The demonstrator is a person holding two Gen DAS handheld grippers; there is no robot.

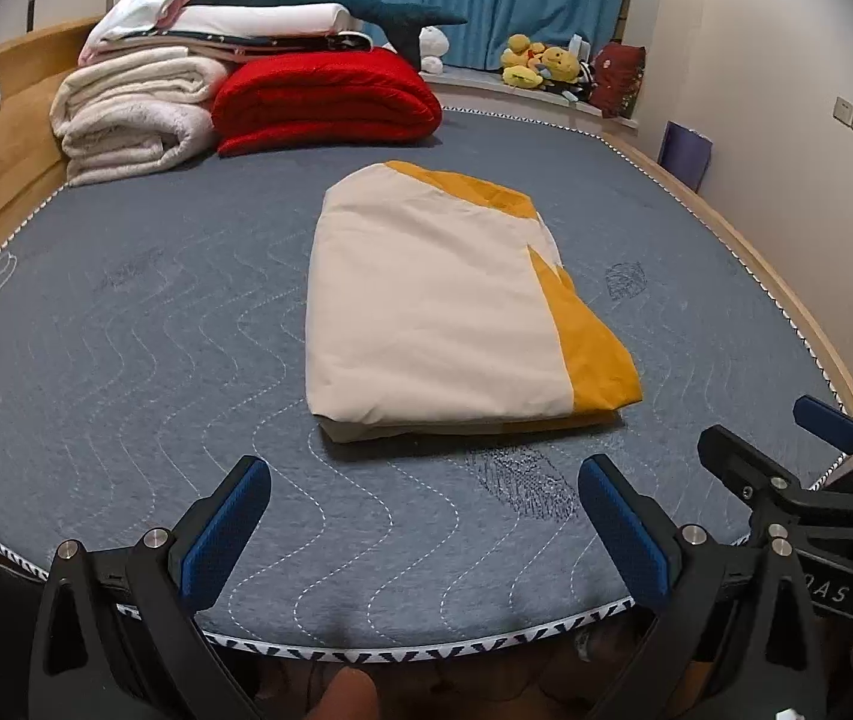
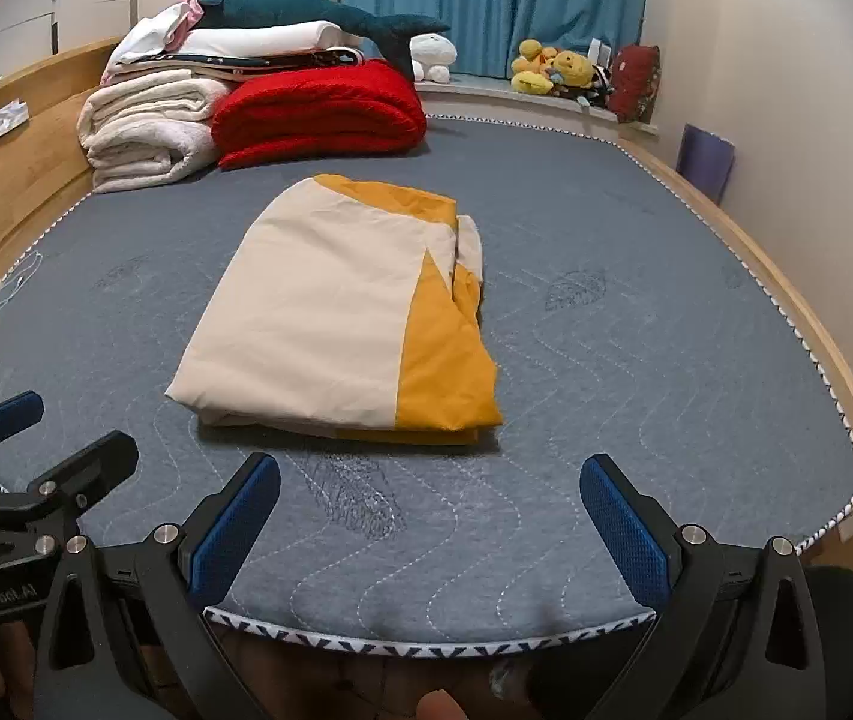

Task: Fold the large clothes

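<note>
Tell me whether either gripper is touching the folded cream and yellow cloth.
Apart. Both wrist views show the left gripper and right gripper open, with bare grey mattress between them and the folded cloth.

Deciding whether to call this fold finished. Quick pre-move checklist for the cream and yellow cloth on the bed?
1. Left gripper empty, jaws wide: ok.
2. Right gripper empty, jaws wide: ok.
3. Both grippers clear of the folded cream and mustard-yellow cloth, back near the front edge of the grey quilted mattress: ok.
4. Cloth lies as a flat rectangular bundle: ok.
5. Edges aligned: not ok; yellow layers stick out along its right side and front corner.
6. Space around the cloth: ok; the folded red blanket and white towel stack sit apart at the head end.
</note>
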